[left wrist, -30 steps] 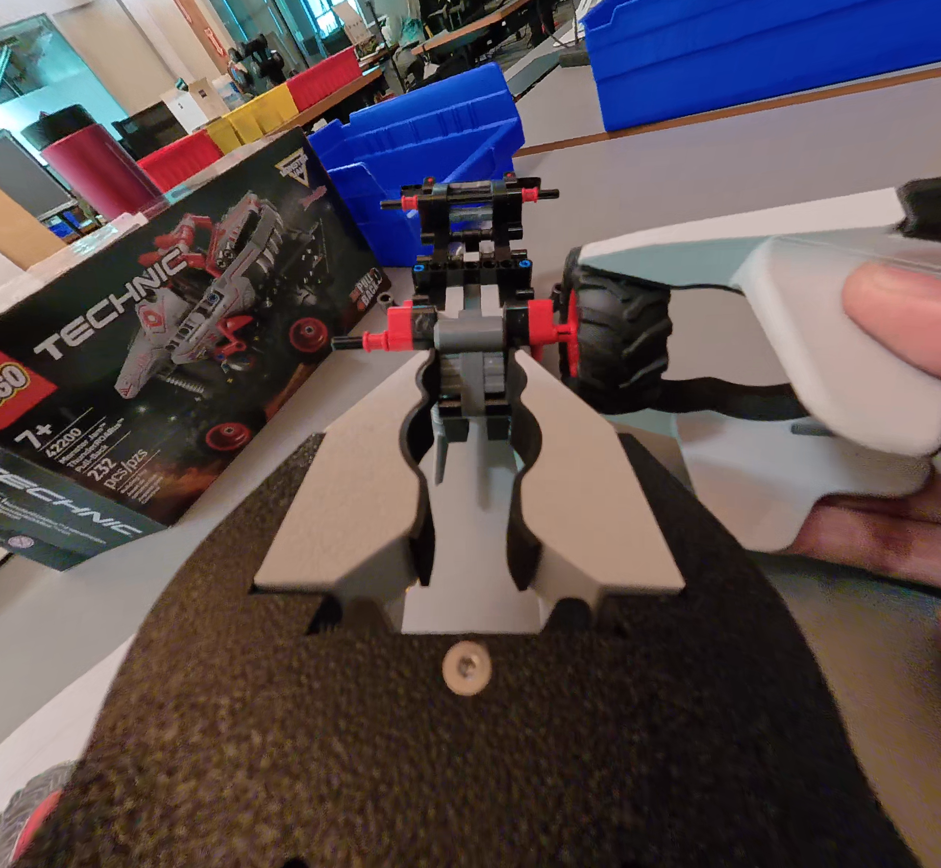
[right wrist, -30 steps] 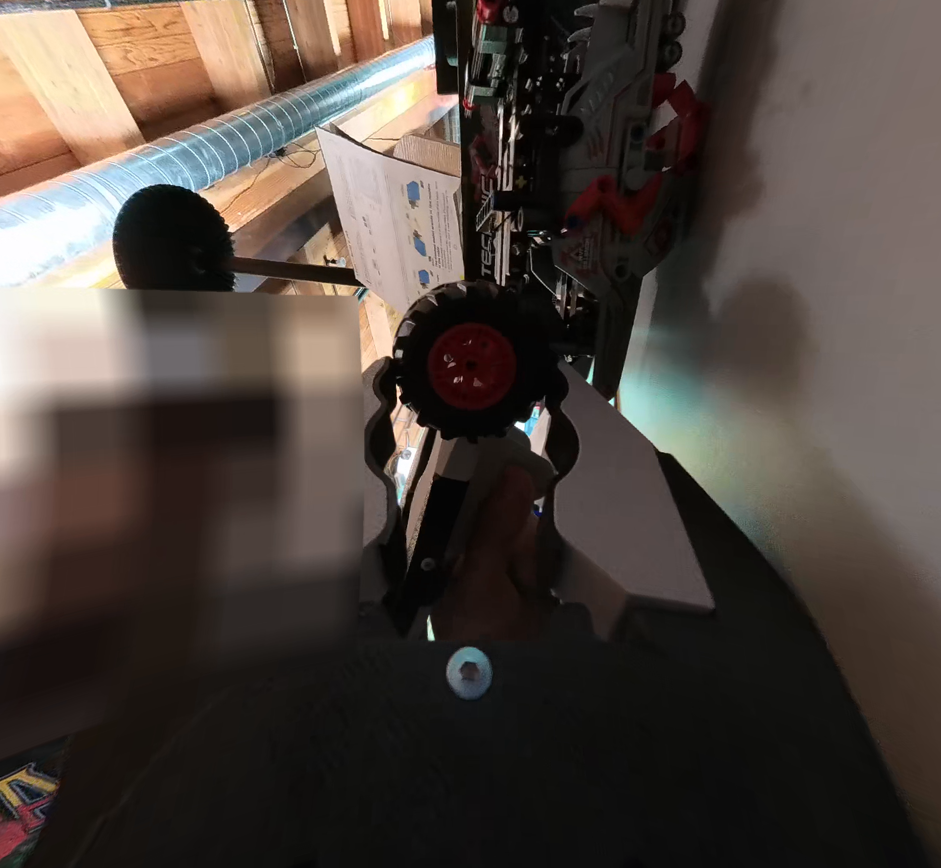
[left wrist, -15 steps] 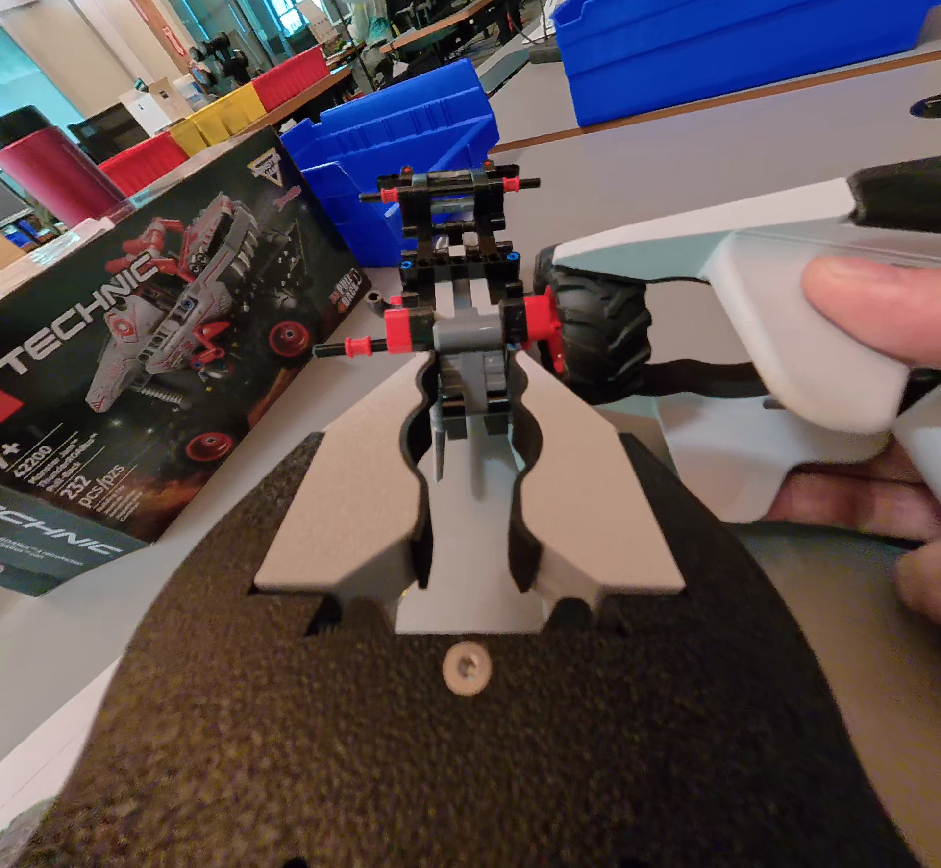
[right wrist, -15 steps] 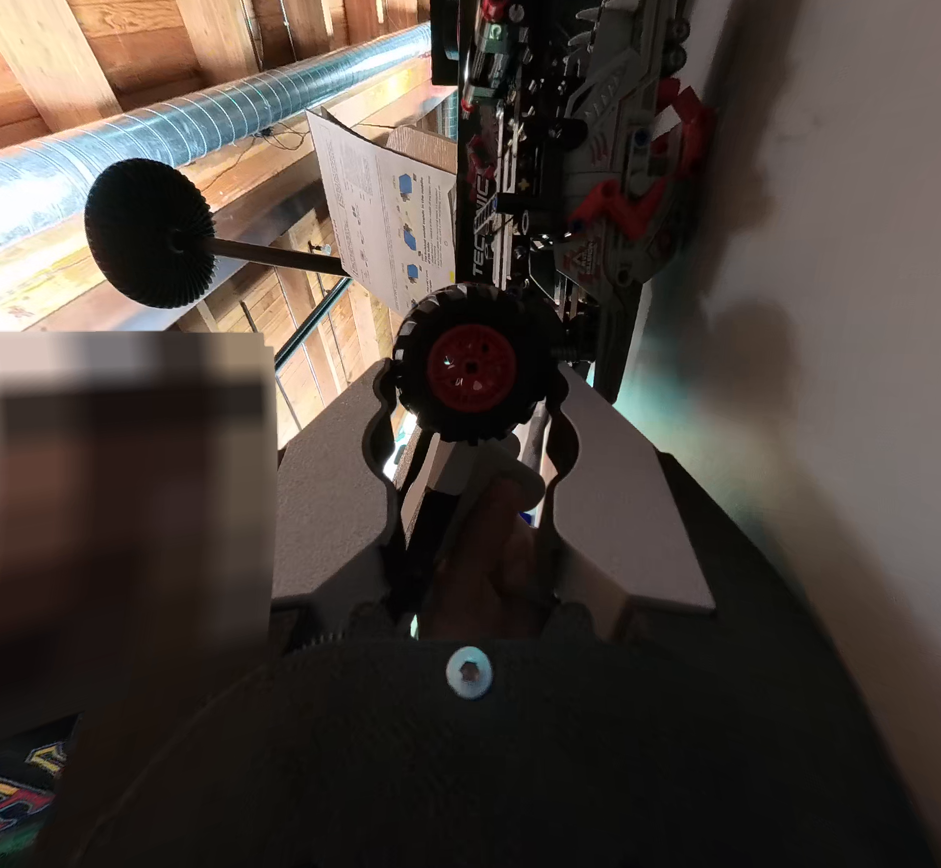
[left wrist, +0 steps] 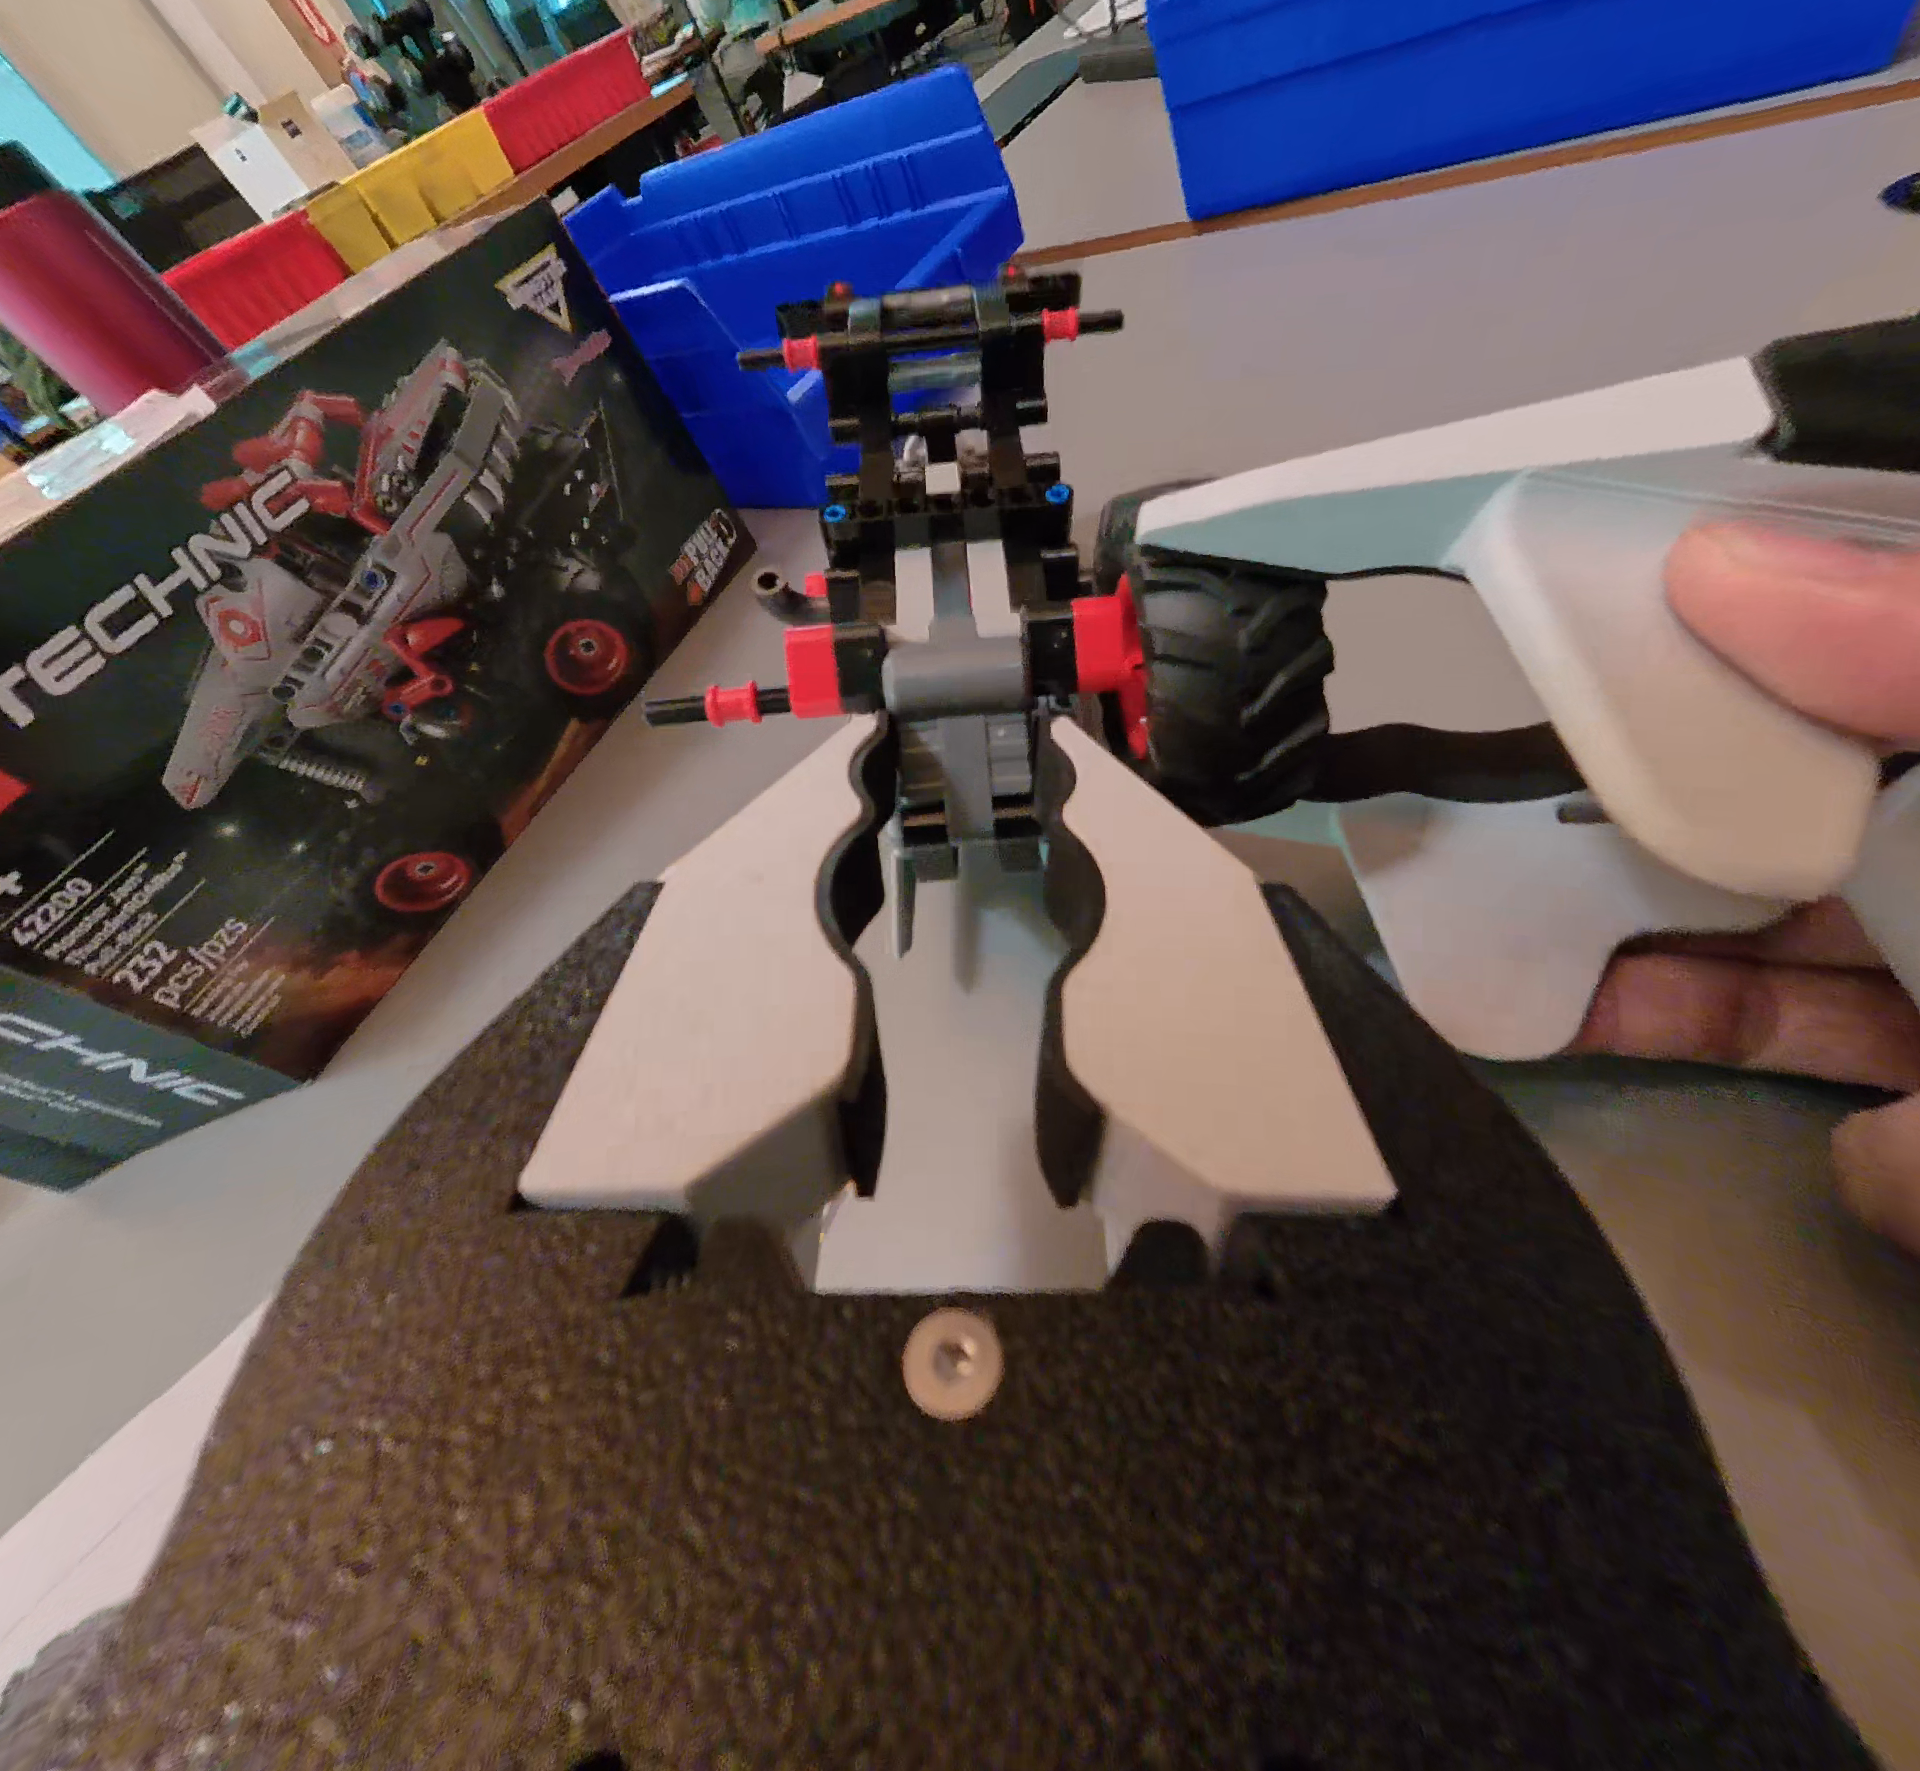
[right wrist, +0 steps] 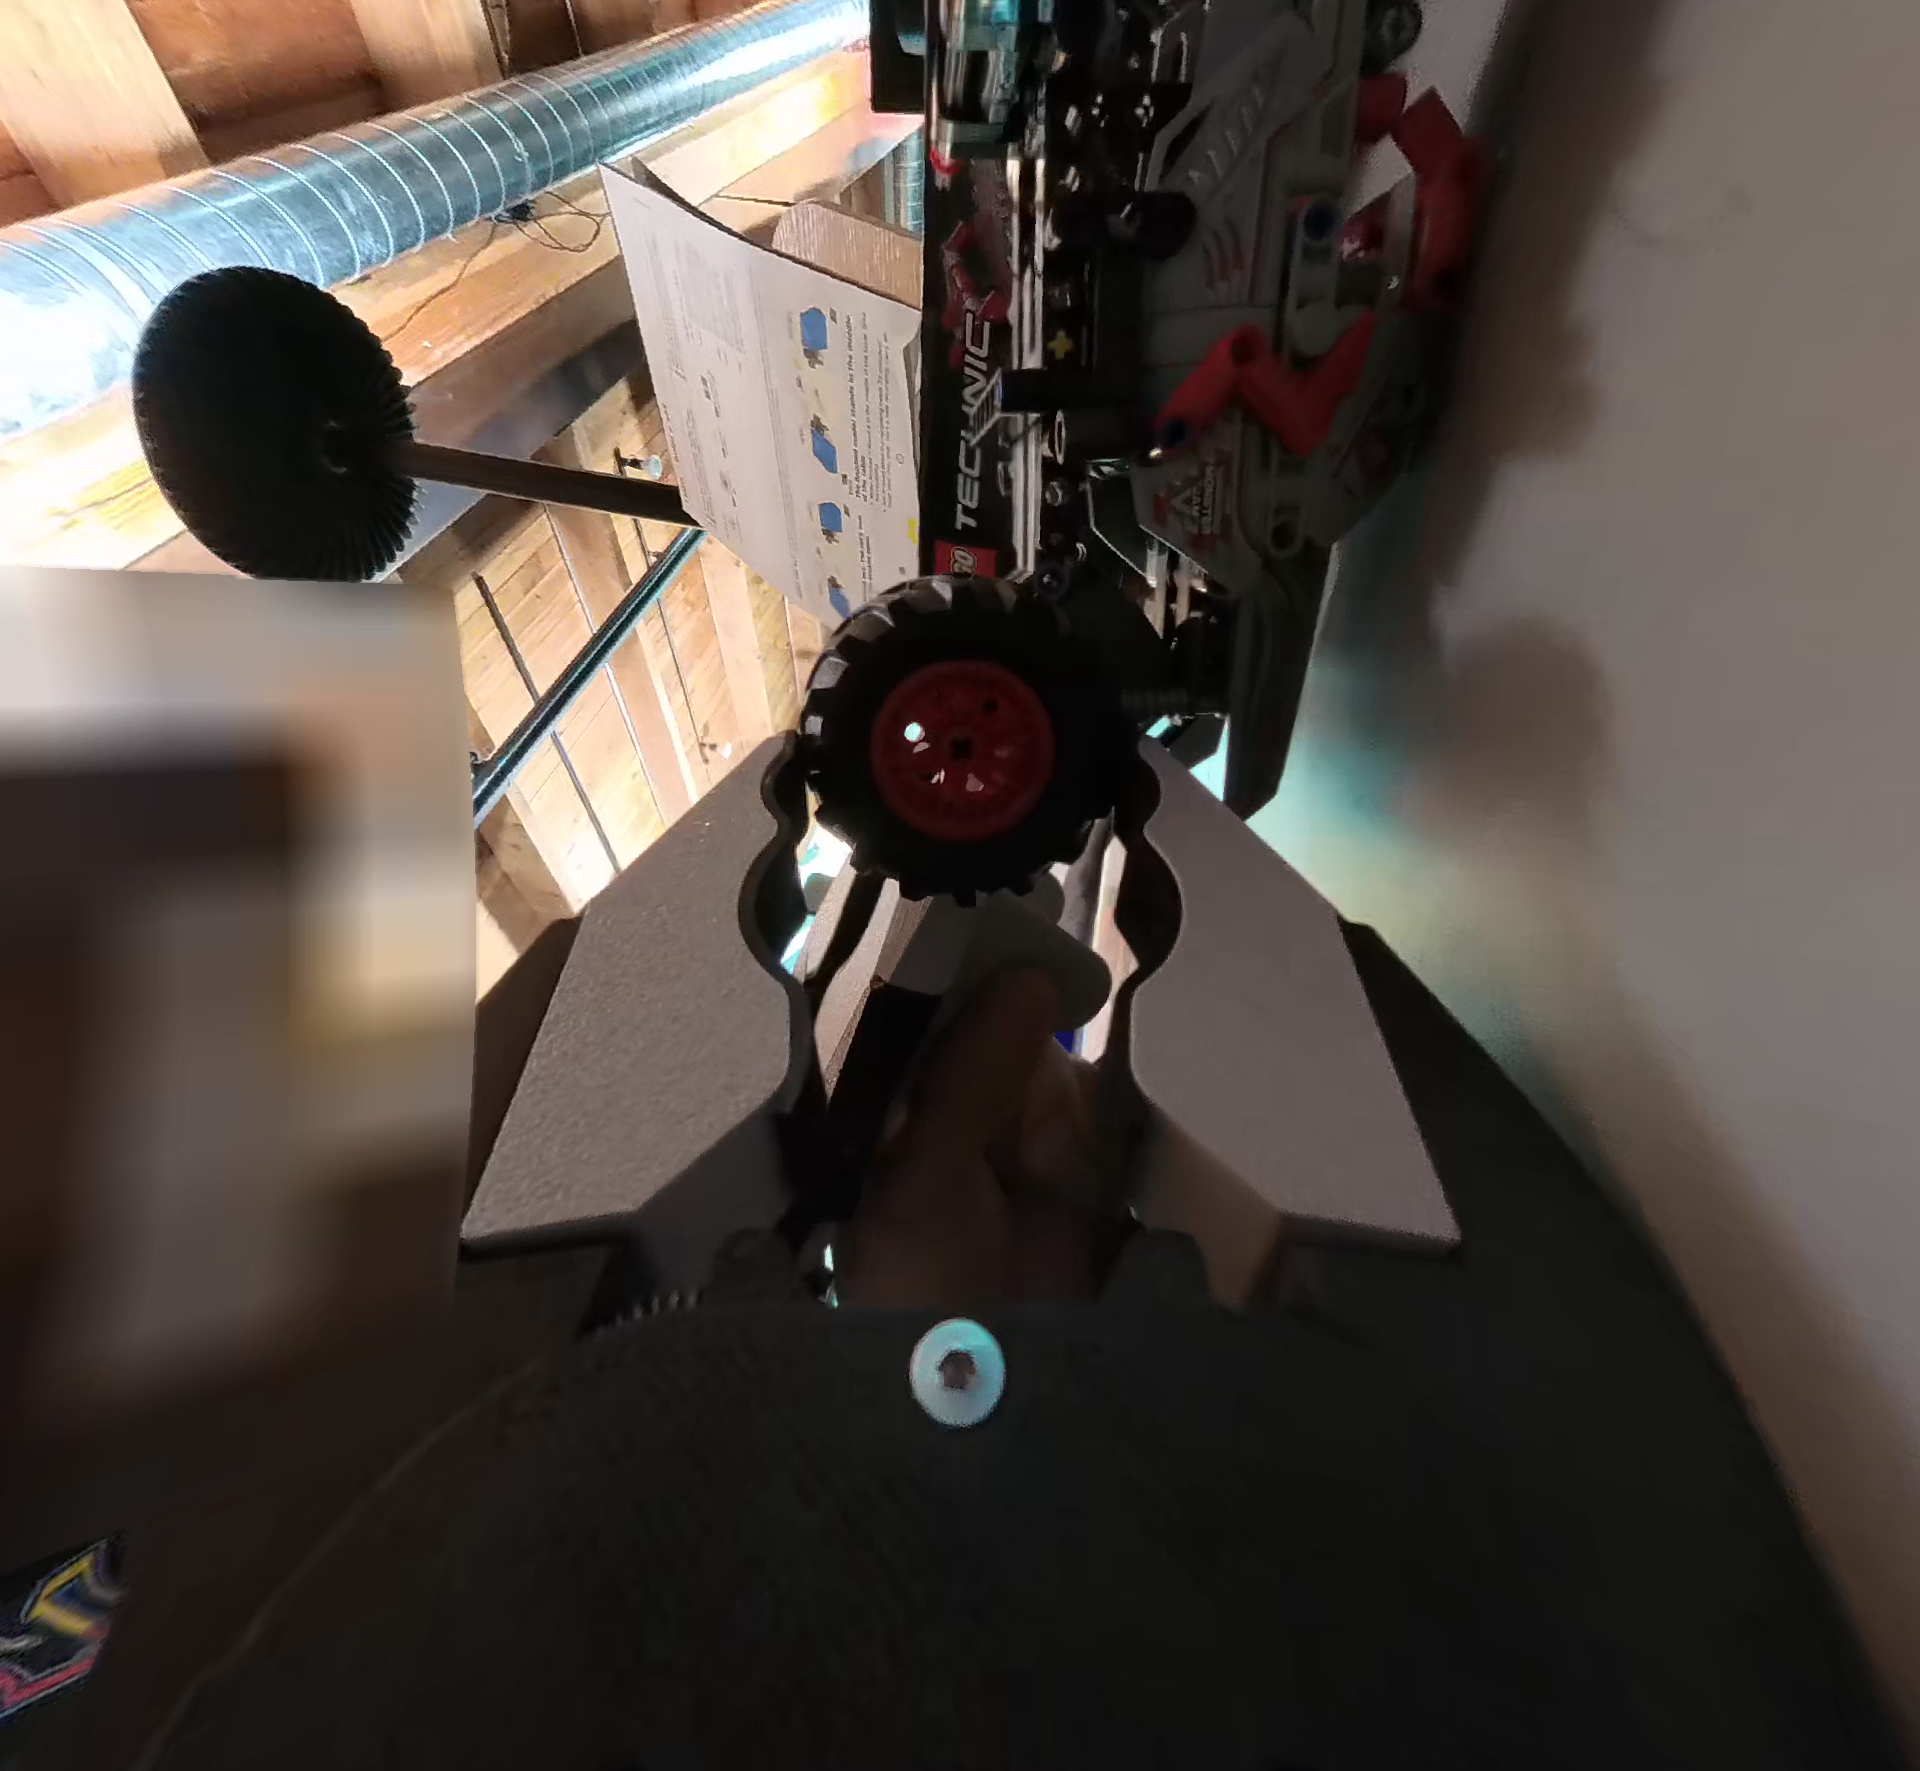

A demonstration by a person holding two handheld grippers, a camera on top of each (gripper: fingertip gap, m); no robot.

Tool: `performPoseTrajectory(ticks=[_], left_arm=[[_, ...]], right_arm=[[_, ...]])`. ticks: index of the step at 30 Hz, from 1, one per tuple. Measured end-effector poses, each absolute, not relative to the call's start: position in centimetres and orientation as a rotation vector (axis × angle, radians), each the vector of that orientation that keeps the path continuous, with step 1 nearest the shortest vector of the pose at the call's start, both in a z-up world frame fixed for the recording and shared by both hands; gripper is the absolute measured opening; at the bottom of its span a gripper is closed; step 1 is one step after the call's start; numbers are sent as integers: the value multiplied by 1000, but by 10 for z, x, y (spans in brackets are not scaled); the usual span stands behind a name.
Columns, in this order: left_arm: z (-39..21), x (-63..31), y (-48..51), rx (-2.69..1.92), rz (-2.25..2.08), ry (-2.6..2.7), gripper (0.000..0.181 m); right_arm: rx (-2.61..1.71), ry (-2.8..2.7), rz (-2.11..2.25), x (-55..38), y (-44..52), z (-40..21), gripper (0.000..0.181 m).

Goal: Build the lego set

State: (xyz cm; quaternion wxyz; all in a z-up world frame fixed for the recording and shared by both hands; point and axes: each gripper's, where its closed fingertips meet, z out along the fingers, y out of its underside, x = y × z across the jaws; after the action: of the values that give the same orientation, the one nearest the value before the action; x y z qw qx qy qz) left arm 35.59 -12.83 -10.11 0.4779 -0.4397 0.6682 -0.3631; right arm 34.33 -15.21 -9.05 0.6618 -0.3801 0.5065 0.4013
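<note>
My left gripper [left wrist: 961,765] is shut on the near end of a black, grey and red lego chassis [left wrist: 940,526], which stands on the grey table [left wrist: 1455,339]. Bare axles with red bushes stick out at its far end and at its near left. My right gripper [right wrist: 961,786], turned on its side, is shut on a black tyre with a red hub [right wrist: 961,750]. In the left wrist view that wheel [left wrist: 1221,682] sits against the chassis's near right axle end, with the right gripper [left wrist: 1195,672] reaching in from the right.
The lego set's box [left wrist: 312,641] stands on the table to the left; it also shows in the right wrist view [right wrist: 1195,267]. A small dark lego piece [left wrist: 779,589] lies beside the chassis. Blue bins [left wrist: 810,267] stand behind, larger ones at far right [left wrist: 1507,7]. A hand [left wrist: 1787,994] holds the right gripper. The grippers are tip to tip, or close to it.
The wheel in my right gripper has moved left along the axle and now sits against the chassis's red hub. My left gripper has kept its hold on the chassis.
</note>
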Motion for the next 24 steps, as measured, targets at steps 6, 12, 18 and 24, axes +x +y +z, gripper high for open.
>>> performPoseTrajectory(ticks=[6, 12, 18, 24], left_arm=[[-102, 356, -129, -1095, -918, 1638, 24], [-102, 347, -127, -1172, -983, 1671, 38], [-35, 290, -124, -1076, -1178, 1675, 44], [-46, 219, -76, -1191, -1132, 2025, 51]], right_arm=[[-874, 1130, 895, 347, -153, -91, 59], [-882, 1131, 881, 350, -154, -91, 59], [-915, 1122, 887, 347, -151, -93, 59], [-921, 1118, 894, 346, -150, -93, 59]])
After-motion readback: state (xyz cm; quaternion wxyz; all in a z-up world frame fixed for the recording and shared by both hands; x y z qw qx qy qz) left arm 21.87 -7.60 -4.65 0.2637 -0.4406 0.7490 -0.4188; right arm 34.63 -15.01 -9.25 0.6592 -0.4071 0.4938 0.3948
